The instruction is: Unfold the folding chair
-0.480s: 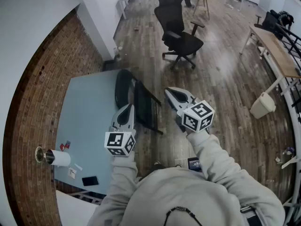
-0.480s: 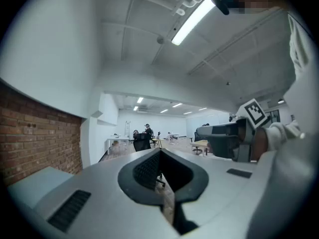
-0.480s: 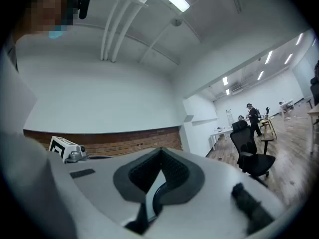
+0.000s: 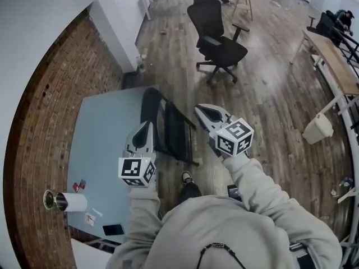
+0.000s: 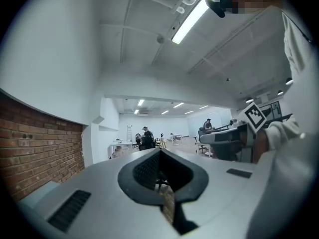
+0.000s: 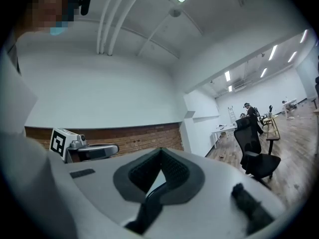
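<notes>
Chair: your folding chair (image 4: 170, 129) is folded flat, black, up on its edge at the right border of the pale blue surface (image 4: 101, 144), right where that meets the wood floor (image 4: 269, 94).
Left gripper: your left gripper (image 4: 147, 125) is held level just left of the chair in the head view. Its jaws are clenched together on nothing, and the left gripper view shows them meeting at the tips (image 5: 160, 153).
Right gripper: your right gripper (image 4: 200, 110) sits just right of the chair, over the floor. Its jaws are pressed closed and empty too, as its own view (image 6: 160, 153) confirms.
Contact: neither set of jaws is on the chair. From above it shows between your two grippers, nearer the left one.
Marker cubes: one rides on each gripper, left (image 4: 136, 171) and right (image 4: 235, 137), close to your sleeves.
Surroundings: a black office chair (image 4: 221, 43) stands well beyond on the floor, and a brick wall (image 4: 45, 105) curves along the left.
Near you: a white roll (image 4: 70, 202) and a dark phone (image 4: 113, 229) lie on the blue surface, well apart from the chair.
</notes>
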`<state>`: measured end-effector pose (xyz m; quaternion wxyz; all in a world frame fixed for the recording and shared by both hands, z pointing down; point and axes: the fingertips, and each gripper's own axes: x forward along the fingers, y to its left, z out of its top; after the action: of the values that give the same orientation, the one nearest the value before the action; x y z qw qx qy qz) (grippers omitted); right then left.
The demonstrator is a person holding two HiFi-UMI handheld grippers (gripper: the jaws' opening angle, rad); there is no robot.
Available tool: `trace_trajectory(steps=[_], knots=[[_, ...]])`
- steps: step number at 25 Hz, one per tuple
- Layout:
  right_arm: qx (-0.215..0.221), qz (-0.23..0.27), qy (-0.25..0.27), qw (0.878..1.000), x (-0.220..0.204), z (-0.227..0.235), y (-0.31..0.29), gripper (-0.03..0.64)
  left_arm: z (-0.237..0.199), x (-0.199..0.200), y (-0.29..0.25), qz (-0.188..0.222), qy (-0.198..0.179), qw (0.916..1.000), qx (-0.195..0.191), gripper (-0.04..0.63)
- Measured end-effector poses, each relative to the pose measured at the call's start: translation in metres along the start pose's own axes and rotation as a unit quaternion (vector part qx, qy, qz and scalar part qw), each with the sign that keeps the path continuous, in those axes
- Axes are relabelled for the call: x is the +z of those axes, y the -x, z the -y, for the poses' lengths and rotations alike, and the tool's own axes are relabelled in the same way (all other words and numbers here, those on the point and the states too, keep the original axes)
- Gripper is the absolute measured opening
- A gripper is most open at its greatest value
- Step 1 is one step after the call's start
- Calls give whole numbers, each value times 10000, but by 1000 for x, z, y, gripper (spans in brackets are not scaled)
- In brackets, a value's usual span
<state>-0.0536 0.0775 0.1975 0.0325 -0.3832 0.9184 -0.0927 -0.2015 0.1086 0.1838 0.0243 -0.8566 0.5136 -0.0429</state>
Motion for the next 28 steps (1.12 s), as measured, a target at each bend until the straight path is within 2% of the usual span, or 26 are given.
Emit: trace_trajectory(steps=[5,9,14,18,21,25,28], knots=[[-363,22,-34,9993,6,45,-88,6,-73,-9,-70,21,-3,9998,-203,5],[-606,67,41,9981,20,70,-145,6,-111,-15,-120,-99,-73,9986,-510,5],[-685,-25,16,9976,26,96,-183,6,-125,-15,-166,-220,-149,9971,-711,5],[-597,-37,44,9982,35,107,-212,6,-142,-15,-188,-170,52,9973,-709,5],[-563,-125,70,9983,37,117,-220,6,-148,-18,-198,-264,43,9976,-646,5],[-508,-515,-140,9973,1,138,-246,6,-179,-46,-217,-497,393,9970,-441,5],[-613,-1229,-591,9888,-74,151,-258,8,-199,-112,-217,-1223,679,9900,-155,6]])
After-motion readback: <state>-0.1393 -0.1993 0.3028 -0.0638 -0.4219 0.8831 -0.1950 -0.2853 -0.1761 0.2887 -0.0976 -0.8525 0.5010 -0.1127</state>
